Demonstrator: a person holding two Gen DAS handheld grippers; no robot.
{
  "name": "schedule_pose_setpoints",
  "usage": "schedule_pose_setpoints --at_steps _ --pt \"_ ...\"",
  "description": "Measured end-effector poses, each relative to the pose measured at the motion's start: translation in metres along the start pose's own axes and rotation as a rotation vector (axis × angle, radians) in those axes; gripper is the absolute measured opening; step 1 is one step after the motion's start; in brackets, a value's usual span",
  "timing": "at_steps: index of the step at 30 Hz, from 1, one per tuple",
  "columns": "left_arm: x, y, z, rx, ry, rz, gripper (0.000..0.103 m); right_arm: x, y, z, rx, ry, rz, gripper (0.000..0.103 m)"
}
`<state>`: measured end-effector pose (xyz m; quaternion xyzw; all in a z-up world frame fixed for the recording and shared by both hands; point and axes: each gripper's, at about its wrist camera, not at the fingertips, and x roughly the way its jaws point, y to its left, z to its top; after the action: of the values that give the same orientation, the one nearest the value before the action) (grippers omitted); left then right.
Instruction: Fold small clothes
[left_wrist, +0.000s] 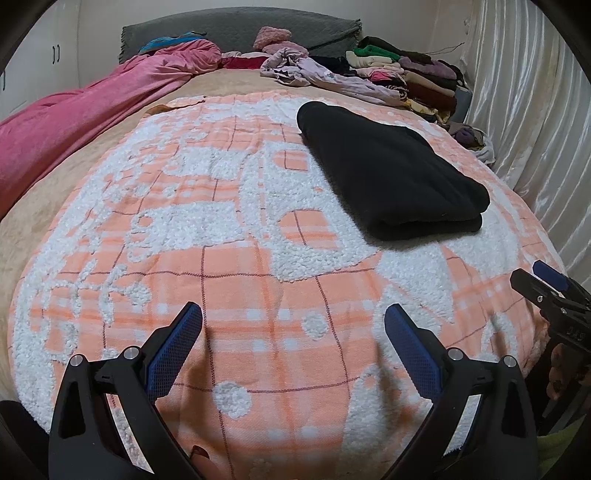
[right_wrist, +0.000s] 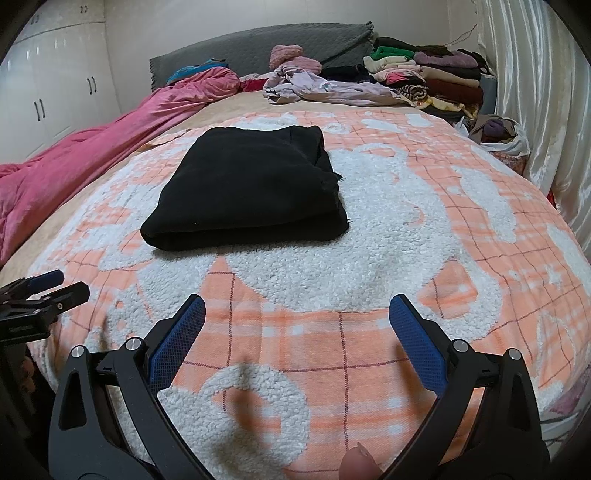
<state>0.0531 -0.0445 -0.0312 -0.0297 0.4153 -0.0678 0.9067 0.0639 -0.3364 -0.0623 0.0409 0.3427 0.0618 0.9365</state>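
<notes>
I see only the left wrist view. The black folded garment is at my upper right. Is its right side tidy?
Observer: Not fully. In the right wrist view the black folded garment shows a loose thread sticking out at its right edge, which your view does not show.
Operator: Is the right gripper holding anything? I see just its tip.
Observer: No. The right gripper is open, with only the orange and white blanket between its fingers.
Operator: What is right of the garment, near the curtain?
Observer: A white bag with clothes in it sits at the bed's edge, shown clearly there.
</notes>
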Motion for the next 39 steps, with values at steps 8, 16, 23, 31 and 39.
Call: schedule_pose_setpoints --at_steps 8,16,23,31,39 --pt "-0.0016 -0.0007 0.0001 -0.003 -0.002 0.002 0.099 0.0004 0.0000 0.0000 0.000 0.001 0.000 0.094" --pt "-0.0019 -0.0004 0.0002 -0.004 -0.002 0.002 0.099 0.0007 -0.0003 -0.0001 0.000 0.002 -0.001 0.094" --pt "-0.0022 -0.0001 0.0005 -0.003 -0.001 0.005 0.099 0.0008 -0.0001 -0.0001 -0.001 0.002 -0.001 0.094" --pt "-0.0028 0.0002 0.0005 -0.003 0.001 0.006 0.099 0.0012 0.0000 0.0000 0.000 0.003 -0.003 0.094" --pt "-0.0035 0.0004 0.0003 0.001 0.000 0.006 0.099 0.0008 -0.0009 0.0001 -0.001 0.002 -0.004 0.094"
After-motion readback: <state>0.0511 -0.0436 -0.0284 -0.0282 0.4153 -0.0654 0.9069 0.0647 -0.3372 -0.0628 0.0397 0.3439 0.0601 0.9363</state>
